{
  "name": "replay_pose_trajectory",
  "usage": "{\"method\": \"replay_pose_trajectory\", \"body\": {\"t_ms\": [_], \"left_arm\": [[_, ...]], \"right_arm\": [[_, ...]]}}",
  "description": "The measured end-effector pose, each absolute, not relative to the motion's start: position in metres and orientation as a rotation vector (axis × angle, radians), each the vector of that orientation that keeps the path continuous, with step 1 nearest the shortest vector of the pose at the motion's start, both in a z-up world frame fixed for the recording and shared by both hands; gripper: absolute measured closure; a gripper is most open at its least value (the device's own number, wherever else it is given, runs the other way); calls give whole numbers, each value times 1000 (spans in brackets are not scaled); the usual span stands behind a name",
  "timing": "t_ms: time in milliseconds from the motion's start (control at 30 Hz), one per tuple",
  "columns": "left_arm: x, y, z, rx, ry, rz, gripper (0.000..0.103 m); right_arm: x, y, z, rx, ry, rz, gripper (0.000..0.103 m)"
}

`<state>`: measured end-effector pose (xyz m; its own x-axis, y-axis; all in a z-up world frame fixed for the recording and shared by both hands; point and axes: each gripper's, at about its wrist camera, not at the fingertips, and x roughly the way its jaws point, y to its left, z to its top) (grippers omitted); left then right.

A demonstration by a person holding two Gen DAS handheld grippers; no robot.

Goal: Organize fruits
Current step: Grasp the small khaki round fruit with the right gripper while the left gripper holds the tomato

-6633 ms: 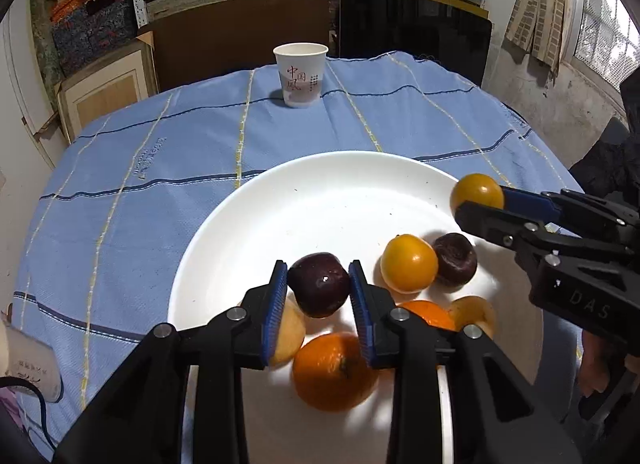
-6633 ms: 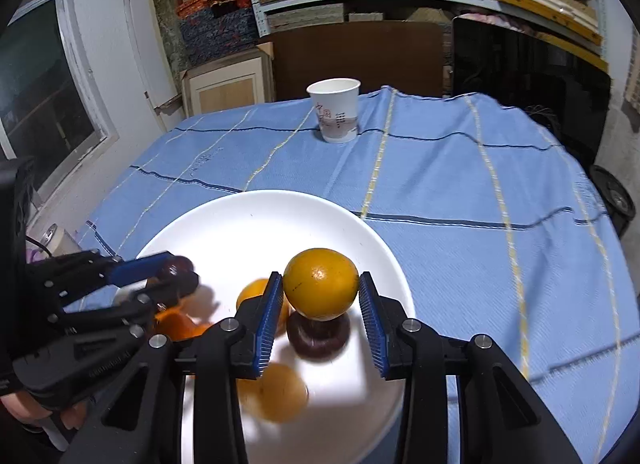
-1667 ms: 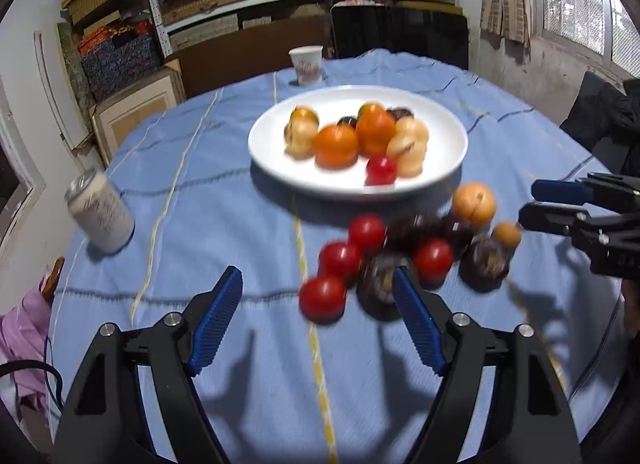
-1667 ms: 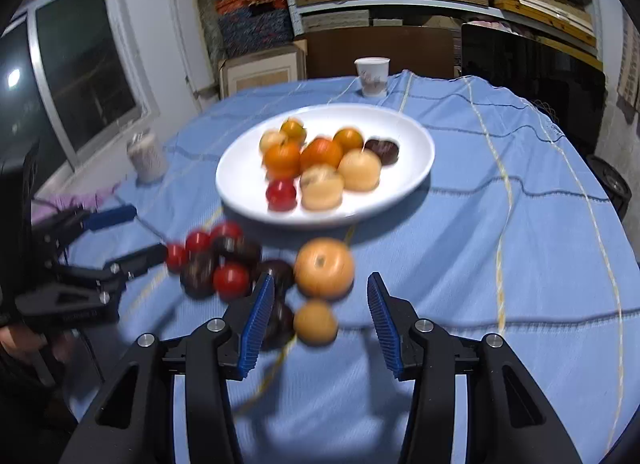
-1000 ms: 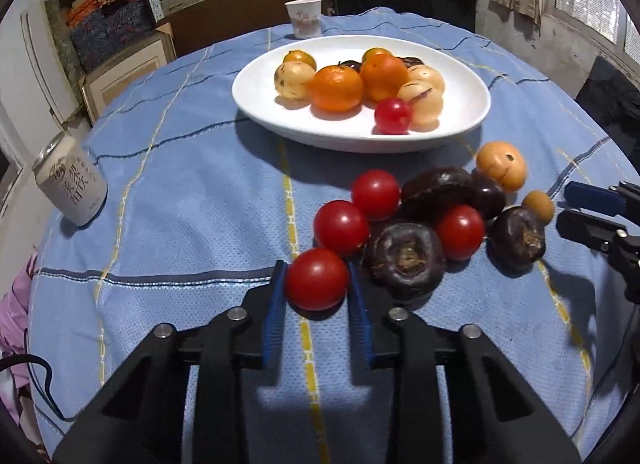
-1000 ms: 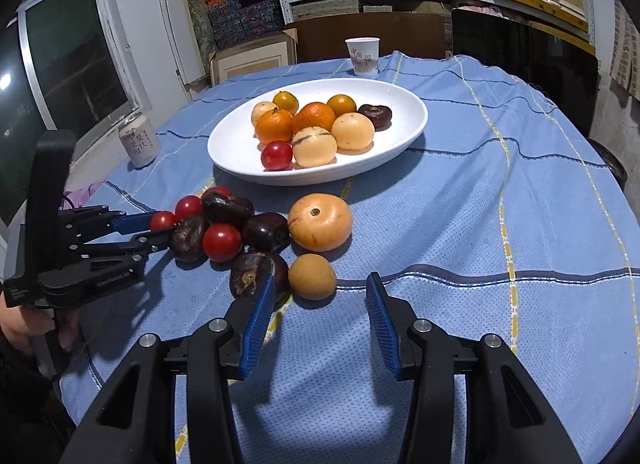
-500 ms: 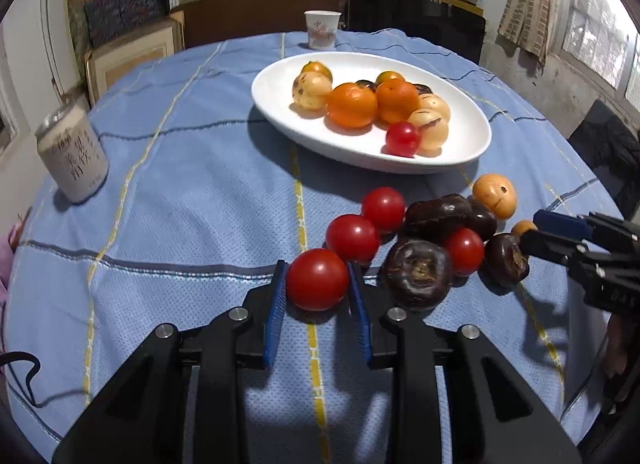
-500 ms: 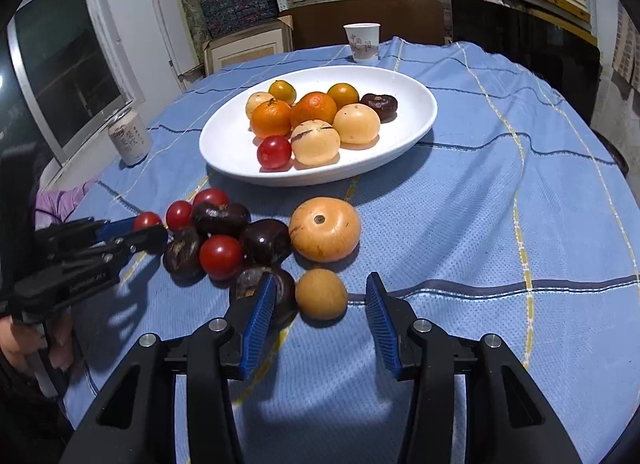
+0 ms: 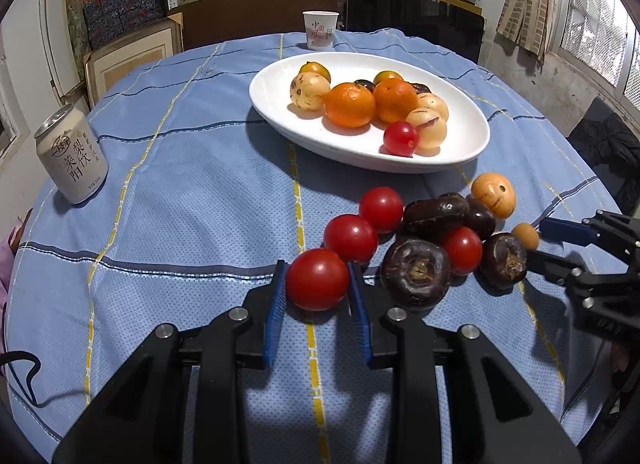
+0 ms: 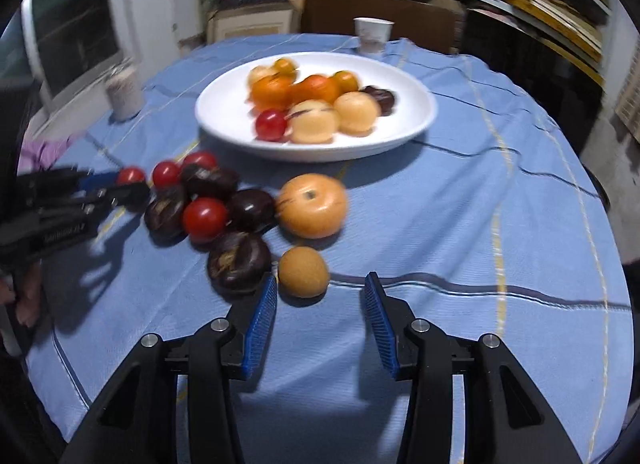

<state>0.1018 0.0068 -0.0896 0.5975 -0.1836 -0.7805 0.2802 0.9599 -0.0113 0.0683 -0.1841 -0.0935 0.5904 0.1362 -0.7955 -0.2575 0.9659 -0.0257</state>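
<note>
Gripping tomato (image 9: 317, 279) still; right gripper (image 10: 320, 306) nearer small fruit (image 10: 303, 272)

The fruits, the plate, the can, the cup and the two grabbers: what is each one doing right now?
Left gripper: shut on a tomato.
Right gripper: open, holding nothing, just short of the small brown fruit.
Plate: upright, holding fruit.
Loose fruits: clustered on the cloth beside the plate.
Can: upright; opened or not, cannot tell.
Cup: upright; contents hidden.
</note>
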Motion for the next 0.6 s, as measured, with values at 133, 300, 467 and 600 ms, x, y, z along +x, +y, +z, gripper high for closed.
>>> {"method": "replay_pose_trajectory", "body": {"t_ms": [133, 300, 467, 600], "left_arm": [[103, 7, -90, 118, 895, -269, 74], [103, 7, -91, 117, 899, -269, 74], [102, 8, -90, 112, 890, -269, 74], [98, 10, -85, 98, 855, -272, 74]], "right_arm": [[78, -188, -93, -76, 919, 253, 60], [81, -182, -94, -74, 924, 280, 75], [78, -189, -90, -35, 906, 253, 75], [72, -199, -84, -3, 884, 235, 75]]}}
